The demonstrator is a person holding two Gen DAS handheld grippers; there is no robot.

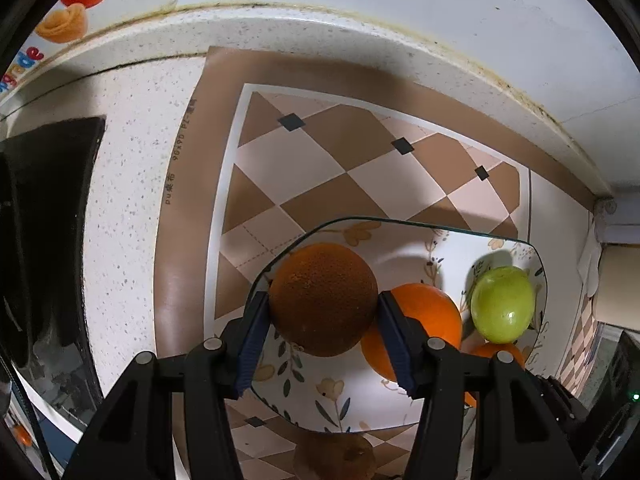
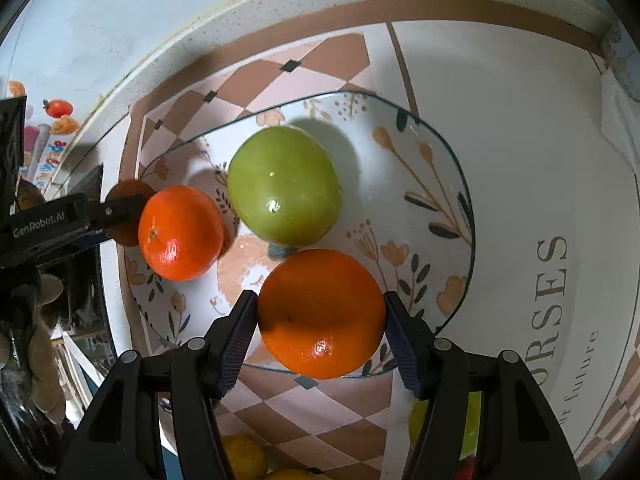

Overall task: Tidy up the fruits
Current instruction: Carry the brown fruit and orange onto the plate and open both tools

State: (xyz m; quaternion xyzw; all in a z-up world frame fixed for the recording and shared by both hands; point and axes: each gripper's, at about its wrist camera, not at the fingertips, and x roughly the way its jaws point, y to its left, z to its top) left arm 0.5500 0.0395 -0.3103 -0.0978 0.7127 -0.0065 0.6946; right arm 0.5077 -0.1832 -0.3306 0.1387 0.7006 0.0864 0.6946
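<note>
Checkered mat (image 2: 332,412) bears one plate (image 2: 440,184): three oranges, one apple (image 2: 284,186).

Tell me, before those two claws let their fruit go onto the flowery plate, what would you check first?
1. Left gripper pinches the brown orange firmly: ok.
2. Right gripper pinches the bright orange firmly: ok.
3. Brown orange over the plate: ok, but at its edge.
4. Bright orange over the plate: ok, near the rim.
5. Free room beside the green apple and small orange: ok.
6. Whether either held fruit already touches the plate: cannot tell.
</note>
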